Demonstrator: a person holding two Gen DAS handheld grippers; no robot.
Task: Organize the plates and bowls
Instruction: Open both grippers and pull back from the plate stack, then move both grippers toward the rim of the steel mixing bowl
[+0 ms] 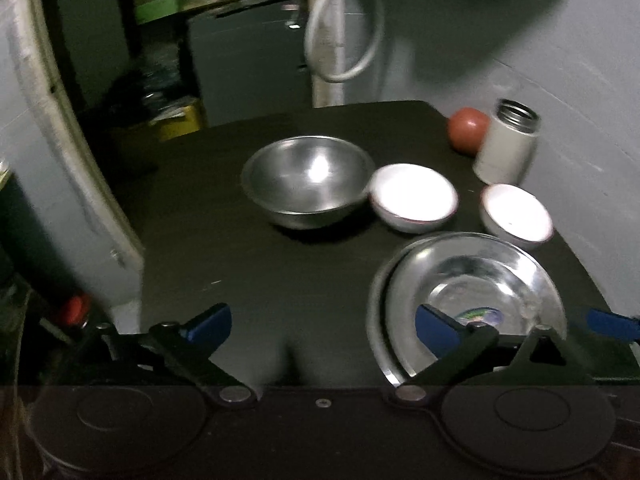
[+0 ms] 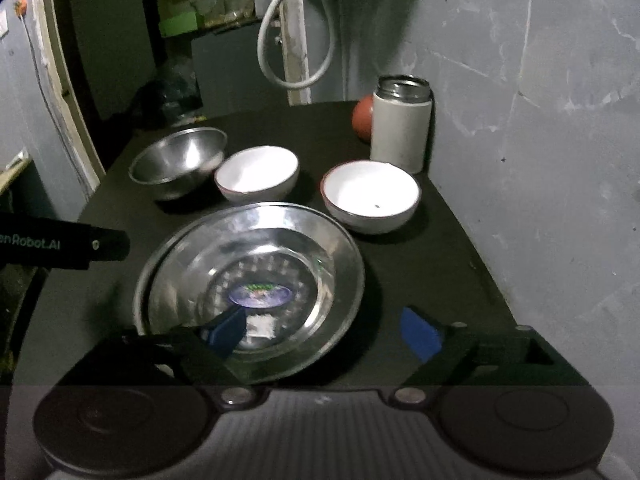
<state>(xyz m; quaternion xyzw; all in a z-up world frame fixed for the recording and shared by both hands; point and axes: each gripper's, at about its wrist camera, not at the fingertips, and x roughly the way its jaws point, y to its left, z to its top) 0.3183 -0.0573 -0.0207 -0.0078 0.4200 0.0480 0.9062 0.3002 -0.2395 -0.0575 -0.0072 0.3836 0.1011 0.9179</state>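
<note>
Two stacked steel plates (image 2: 256,264) lie near the front of the black table (image 2: 432,264), with a sticker in the top one. My right gripper (image 2: 323,334) is open; its left finger hovers over the plate's inside and its right finger stands outside the near rim. Behind the plates sit a steel bowl (image 2: 176,164) and two white bowls (image 2: 256,174) (image 2: 370,196). My left gripper (image 1: 324,326) is open over bare table, with the plates (image 1: 472,280) just to its right. The steel bowl (image 1: 308,180) and the white bowls (image 1: 414,196) (image 1: 516,216) are farther ahead.
A white flask (image 2: 402,124) with an open steel mouth and a red round thing (image 2: 362,118) stand at the back right against the grey wall. The table's left edge drops off beside a doorway. The left gripper's body (image 2: 60,244) shows at the left.
</note>
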